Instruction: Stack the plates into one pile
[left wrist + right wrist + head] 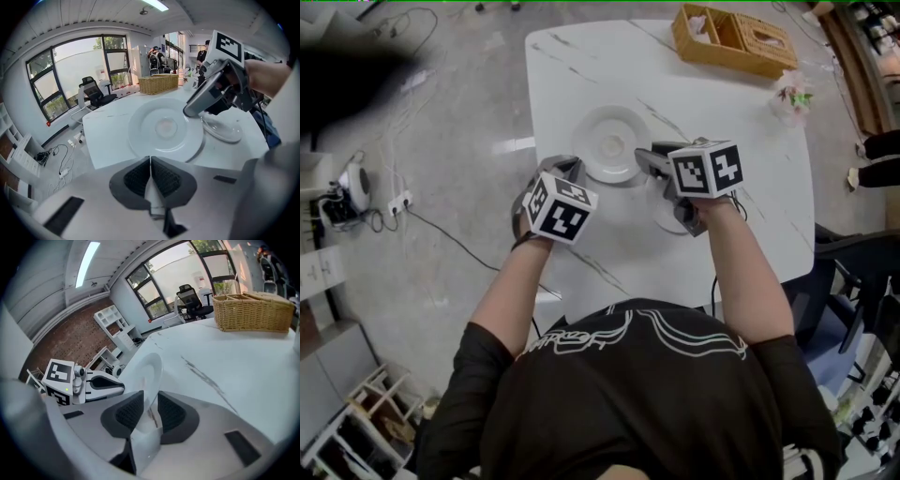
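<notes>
Head view: a white table [750, 159] carries two plates. The big plate [609, 141] lies near the middle, somewhat toward the left edge. The small plate [667, 217] lies just beside it on the right, closer to the near edge, and is partly hidden under the person's right hand. A basket [736, 39] stands at the far right corner, well apart from both plates.

The right gripper [643, 157] reaches in from the right to the big plate's right rim. In the right gripper view its jaws have that rim between them. The plate [149, 373] shows edge-on there and fills the gap, with a pad [131, 411] against each face, so the grip is closed on the big plate. The left gripper view shows the same thing from the other side: the right gripper's tip sits at the right rim of the big plate [164, 129], with the small plate [224, 131] behind and below it on the table.

The left gripper [567, 169] hangs at the big plate's near left rim. Its jaws are pressed together with nothing between them, and the plate lies just ahead of their tips, apart from them. In the right gripper view it shows beyond the plate's far face.
</notes>
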Tool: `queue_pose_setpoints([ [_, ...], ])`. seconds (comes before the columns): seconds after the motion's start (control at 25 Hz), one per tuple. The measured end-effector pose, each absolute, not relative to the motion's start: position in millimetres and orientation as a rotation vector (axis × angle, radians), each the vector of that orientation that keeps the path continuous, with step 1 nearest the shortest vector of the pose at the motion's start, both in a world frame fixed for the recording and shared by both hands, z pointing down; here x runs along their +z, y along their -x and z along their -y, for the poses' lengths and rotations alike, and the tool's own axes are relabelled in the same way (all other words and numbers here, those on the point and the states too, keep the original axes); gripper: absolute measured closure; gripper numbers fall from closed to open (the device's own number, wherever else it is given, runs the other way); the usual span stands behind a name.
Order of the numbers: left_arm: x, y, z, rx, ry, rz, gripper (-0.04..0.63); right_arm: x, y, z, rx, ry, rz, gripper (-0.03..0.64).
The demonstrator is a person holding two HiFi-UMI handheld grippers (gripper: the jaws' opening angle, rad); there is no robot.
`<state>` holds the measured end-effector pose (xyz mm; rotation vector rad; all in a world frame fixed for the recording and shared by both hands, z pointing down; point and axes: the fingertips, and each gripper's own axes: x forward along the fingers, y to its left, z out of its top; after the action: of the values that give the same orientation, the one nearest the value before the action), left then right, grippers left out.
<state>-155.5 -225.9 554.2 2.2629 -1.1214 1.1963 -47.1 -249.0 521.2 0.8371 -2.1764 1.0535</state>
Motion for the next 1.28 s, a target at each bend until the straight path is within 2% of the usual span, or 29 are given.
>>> queue_pose_setpoints([
  [0.4, 550, 159, 212, 1.208, -2.253, 1.105, 0.566, 503, 43, 242, 1.493, -0.960, 2.251, 0.577],
  [0.8, 522, 151, 167, 1.000, -2.250, 1.038, 0.566, 477, 28, 219, 1.717, -1.065, 2.306, 0.580],
  [1.28, 486, 109, 123, 0.829, -2.323, 0.867, 0.565, 453, -46, 169, 1.885, -1.307, 2.345, 0.580],
])
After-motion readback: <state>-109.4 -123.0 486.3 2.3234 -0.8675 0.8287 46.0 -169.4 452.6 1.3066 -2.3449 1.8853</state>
